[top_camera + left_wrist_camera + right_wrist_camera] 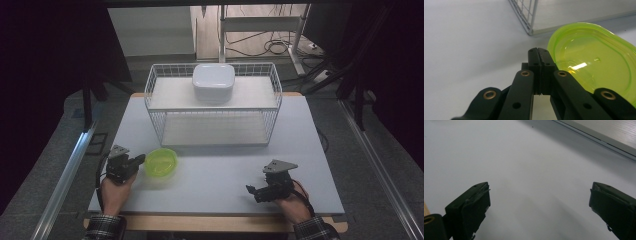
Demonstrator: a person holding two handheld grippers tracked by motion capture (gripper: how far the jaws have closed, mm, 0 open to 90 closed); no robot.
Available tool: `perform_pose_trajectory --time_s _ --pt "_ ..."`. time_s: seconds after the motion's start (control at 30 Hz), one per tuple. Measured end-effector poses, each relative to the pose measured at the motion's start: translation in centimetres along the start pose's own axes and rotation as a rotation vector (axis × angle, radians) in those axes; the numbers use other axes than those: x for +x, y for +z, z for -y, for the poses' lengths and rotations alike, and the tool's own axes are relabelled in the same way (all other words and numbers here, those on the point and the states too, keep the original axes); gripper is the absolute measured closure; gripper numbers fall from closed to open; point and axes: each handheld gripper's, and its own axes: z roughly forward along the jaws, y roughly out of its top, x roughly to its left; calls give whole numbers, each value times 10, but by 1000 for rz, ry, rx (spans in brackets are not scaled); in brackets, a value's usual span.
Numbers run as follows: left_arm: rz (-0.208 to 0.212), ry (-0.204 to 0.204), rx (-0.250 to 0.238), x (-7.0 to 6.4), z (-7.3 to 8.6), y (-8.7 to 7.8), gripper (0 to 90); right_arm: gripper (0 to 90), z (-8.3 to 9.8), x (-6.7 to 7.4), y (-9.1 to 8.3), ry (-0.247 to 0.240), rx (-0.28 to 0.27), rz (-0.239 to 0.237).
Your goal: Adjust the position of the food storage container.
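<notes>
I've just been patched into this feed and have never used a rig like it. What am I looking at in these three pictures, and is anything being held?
There is no robot arm: a person at a table holds a hand-held two-jaw gripper in each hand. The high view looks down from above the person's side. The other two pictures come from cameras riding on the grippers, looking along their black jaws.

The left gripper has its jaws shut together, right beside the rim of a lime-green bowl on the table; nothing shows between them, and whether they touch the rim I cannot tell. The right gripper rests low over bare table with its jaws wide open and empty.

Farther back stands a white wire rack with two shelves; a white lidded container sits on the upper one.
</notes>
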Motion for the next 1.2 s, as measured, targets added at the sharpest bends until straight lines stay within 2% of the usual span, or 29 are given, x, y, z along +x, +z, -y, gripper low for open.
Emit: perform_pose_trajectory --time_s 0.17,0.43,0.53,0.6,0.63,0.7,0.77,0.83,0.87,0.9,0.97,1.03,1.07,1.2 --pt "25 1 2 -8 -2 4 898 37 0 0 0 0 2 -1" --pt "85 50 16 -32 -7 16 898 37 0 0 1 1 6 -2" --pt "83 59 17 -31 -8 16 897 36 0 0 0 0 4 0" --pt "73 19 6 -22 -7 10 887 36 0 -1 0 2 0 2" --pt "73 19 6 -22 -7 10 885 37 0 -1 -1 3 -1 1" --pt "75 22 16 -18 -5 7 885 36 0 -1 -1 4 -2 2" --pt "89 49 49 -19 -1 7 885 36 0 -1 -1 4 -3 4" --pt "107 81 86 -23 2 10 887 37 0 -1 -1 4 -4 5" --pt "121 112 113 -28 5 12 888 37 0 -1 -1 5 -7 6" --pt "121 112 113 -28 5 12 888 37 0 -1 -1 5 -7 6" --pt "141 147 146 -35 7 16 889 36 0 -1 -2 7 -9 7" --pt "145 149 154 -37 8 17 893 36 0 -1 -1 7 -8 6" --pt "171 129 160 -38 8 20 893 37 0 -1 -1 7 -8 6" --pt "187 121 156 -38 7 23 894 37 0 -1 -1 4 -7 6"
